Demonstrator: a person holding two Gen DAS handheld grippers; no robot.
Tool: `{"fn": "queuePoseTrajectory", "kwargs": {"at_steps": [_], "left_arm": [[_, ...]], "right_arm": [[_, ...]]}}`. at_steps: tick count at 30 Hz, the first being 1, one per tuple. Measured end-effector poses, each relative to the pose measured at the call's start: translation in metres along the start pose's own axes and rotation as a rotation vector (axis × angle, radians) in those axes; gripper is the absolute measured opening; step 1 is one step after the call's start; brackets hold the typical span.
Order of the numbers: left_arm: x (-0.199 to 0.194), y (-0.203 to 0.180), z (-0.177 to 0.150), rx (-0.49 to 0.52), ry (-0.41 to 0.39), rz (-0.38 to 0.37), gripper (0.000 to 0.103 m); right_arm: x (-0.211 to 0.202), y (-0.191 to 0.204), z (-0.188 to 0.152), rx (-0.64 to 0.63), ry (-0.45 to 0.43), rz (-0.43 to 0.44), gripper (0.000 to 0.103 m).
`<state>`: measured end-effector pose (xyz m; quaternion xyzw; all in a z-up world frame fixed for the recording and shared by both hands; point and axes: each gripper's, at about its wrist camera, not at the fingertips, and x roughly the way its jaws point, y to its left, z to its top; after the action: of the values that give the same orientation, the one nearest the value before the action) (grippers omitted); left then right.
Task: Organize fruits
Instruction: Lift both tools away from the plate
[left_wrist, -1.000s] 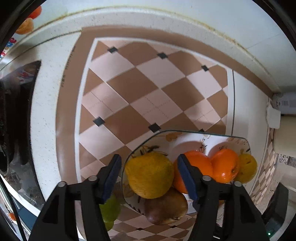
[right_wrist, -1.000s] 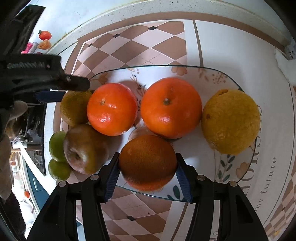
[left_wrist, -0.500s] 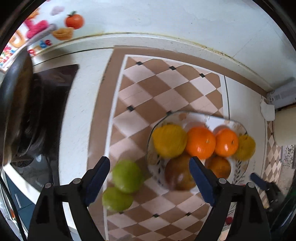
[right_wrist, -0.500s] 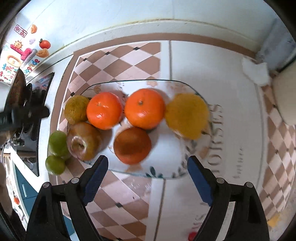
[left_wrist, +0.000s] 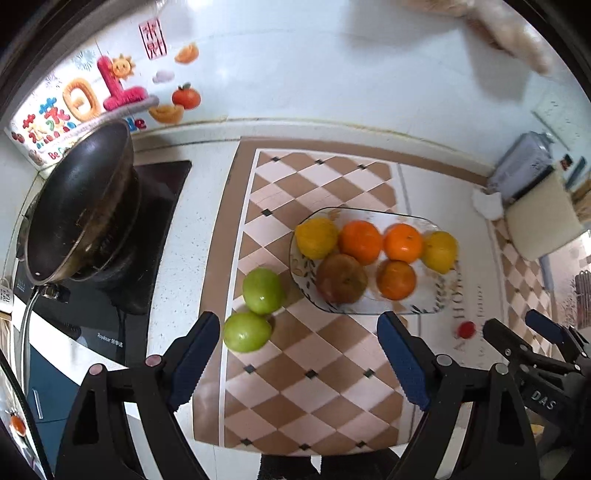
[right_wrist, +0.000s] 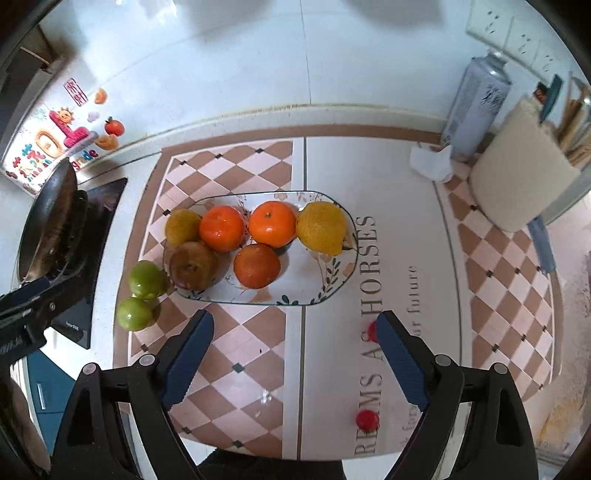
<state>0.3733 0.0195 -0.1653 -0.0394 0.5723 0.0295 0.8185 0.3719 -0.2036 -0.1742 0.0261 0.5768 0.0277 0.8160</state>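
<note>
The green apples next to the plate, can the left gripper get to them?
Probably yes. The left gripper is open and holds nothing, and the nearer green apple sits on the mat just ahead of its left finger, with nothing between. The plate lies off to the side.

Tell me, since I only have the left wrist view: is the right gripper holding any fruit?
Observer: No. The right gripper is open and empty, short of the plate.
Operator: I see one small red item near the plate. Any more like it?
Observer: Yes. A second red item lies closer to the front edge of the mat, visible only in the right wrist view.
</note>
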Motion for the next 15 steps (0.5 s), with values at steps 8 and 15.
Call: {"fn": "queuePoseTrajectory", "kwargs": {"at_steps": [8,15], "left_arm": [[-0.052,-0.008,-0.02,0.054,-0.095,-0.007,0.087],[-0.088,-0.011,-0.038,0.065,-0.166,-0.015,0.087]], "right_arm": [[-0.06,0.003,-0.02,0.001,-0.077,0.004,0.092],[-0.103,0.006,-0.035,0.002,-0.139,0.007,0.092]]}}
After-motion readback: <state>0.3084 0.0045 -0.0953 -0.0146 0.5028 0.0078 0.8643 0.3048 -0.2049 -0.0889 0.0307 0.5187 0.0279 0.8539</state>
